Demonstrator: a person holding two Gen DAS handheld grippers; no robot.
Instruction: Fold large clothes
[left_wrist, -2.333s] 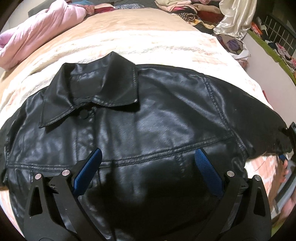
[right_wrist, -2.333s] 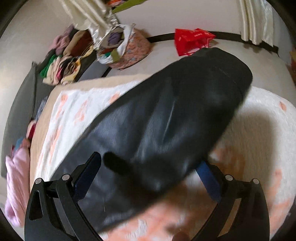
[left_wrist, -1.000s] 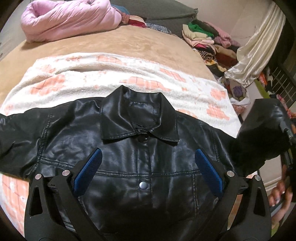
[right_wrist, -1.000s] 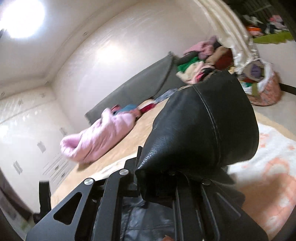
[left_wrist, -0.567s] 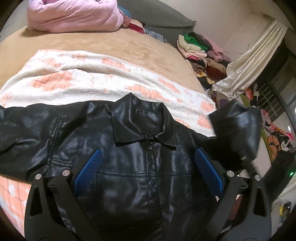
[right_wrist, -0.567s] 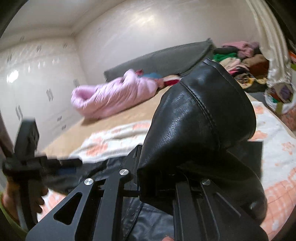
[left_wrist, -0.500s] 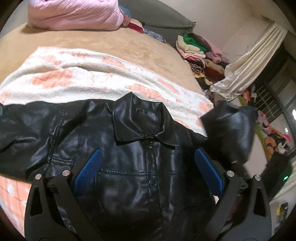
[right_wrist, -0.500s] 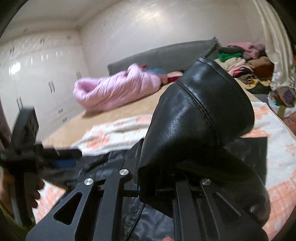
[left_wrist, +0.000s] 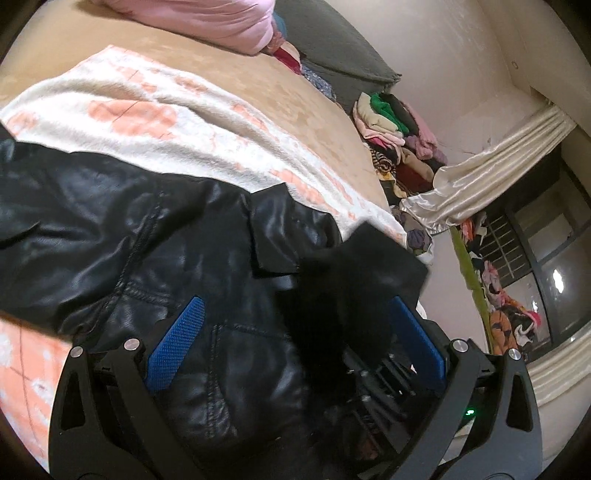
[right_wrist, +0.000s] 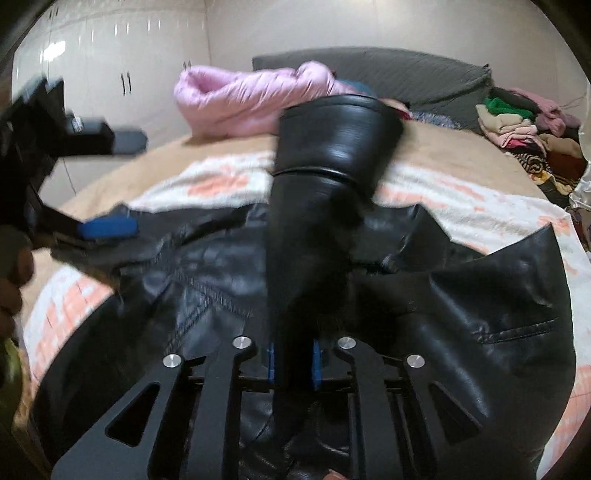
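Left tool (left_wrist: 295, 339) spread, pinching nothing, low in the left wrist view above the jacket (left_wrist: 110, 236) lying across the frame's middle on the bed (left_wrist: 221, 74). Sleeve (left_wrist: 354, 280) draped dark at centre right, over the chest. Keep clear until the sleeve lands.

Right tool (right_wrist: 291, 360) at lower centre of the right wrist view, jaws just easing apart, sleeve (right_wrist: 325, 155) between the pads and rising up the frame's middle. Whether the pads press it now: cannot tell. Lay the cuff flat across the chest, seam straight, then let go fully. Left tool (right_wrist: 107, 227) at far left.
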